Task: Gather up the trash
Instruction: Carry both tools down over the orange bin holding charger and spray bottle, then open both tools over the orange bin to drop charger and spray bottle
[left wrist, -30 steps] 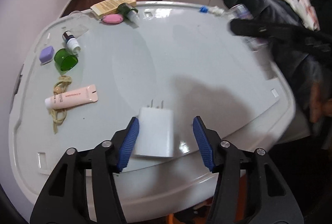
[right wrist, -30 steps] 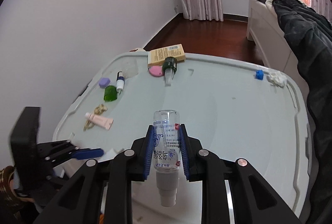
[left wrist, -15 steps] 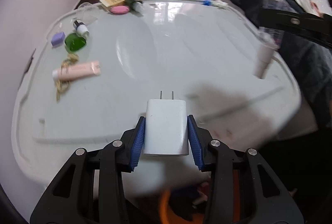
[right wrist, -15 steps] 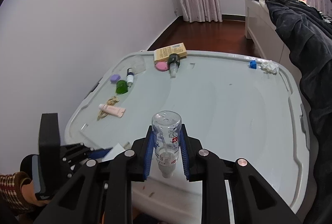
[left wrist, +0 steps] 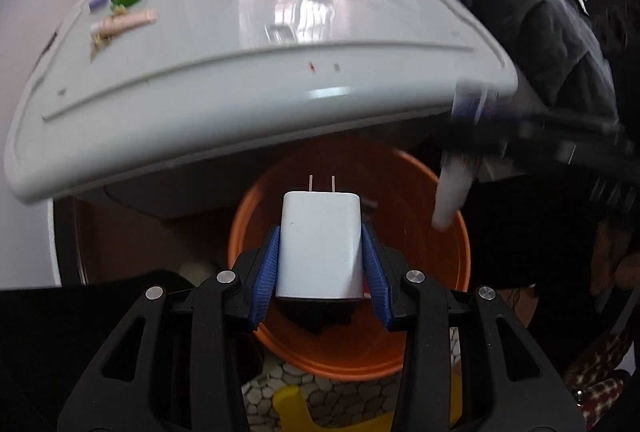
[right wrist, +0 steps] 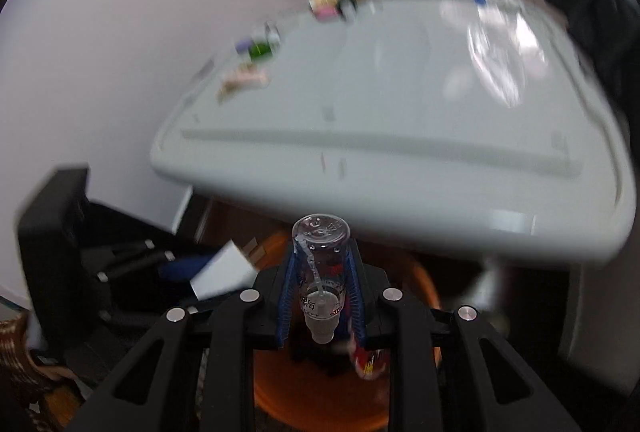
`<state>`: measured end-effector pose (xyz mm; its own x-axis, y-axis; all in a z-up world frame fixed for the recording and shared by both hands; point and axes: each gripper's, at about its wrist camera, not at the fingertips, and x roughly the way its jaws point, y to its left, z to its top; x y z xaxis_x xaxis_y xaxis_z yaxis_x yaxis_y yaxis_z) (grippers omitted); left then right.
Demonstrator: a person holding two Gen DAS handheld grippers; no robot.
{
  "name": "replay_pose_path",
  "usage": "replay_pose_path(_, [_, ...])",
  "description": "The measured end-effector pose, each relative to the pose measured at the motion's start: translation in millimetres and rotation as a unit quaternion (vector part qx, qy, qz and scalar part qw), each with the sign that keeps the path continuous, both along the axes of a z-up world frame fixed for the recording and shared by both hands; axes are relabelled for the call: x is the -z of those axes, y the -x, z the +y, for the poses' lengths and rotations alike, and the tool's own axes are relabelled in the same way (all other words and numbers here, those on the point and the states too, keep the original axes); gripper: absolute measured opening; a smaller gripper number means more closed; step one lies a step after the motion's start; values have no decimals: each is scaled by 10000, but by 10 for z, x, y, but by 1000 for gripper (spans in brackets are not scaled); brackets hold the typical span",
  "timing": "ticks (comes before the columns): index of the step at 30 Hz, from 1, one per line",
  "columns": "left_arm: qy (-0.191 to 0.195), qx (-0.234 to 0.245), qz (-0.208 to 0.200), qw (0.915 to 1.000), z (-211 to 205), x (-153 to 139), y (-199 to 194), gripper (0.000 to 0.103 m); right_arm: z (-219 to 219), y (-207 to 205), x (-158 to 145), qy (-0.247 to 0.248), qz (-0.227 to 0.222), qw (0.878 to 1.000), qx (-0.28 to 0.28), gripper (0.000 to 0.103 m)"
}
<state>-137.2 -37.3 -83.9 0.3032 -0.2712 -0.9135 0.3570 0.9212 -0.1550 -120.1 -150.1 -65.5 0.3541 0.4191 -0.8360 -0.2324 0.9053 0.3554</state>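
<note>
Charger and spray bottle held above the orange bin

A white wall charger (left wrist: 321, 246) with two thin prongs pointing away from the camera is clamped by its sides between blue pads, above the mouth of a round orange bin (left wrist: 448, 316) that is set on the floor just below the table edge. A small clear plastic spray bottle (right wrist: 321, 272) with a printed label is gripped around its body, its flat base turned away from the camera and its white nozzle end towards it, also over the bin. A dark item and a red printed wrapper (right wrist: 366, 360) are seen lying inside the bin.
</note>
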Motion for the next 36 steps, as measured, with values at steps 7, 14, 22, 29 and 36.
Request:
replay_pose_path(7, [-300,124,126,9994,-191,137,127,40,-2,184,391,350,464,9983,36,24])
replay_pose_path(14, [-495,80,182,9986,-221,190,119,40,34,207,579,446,839,9955,-9,38])
replay_pose_path(22, [-690,-18,129,9975,-216,210,136,41,8,181,558,429,771,9959,175,72])
replay_pose_path(29, [-577,-81,-128,9982,-209,55,111,54,-143,130,457,243,645,9964,492,75])
replay_pose_path(36, [-420,-596,-780,9943,111,-371,-190,63,-217,49,74,191,-4,9985,516,80])
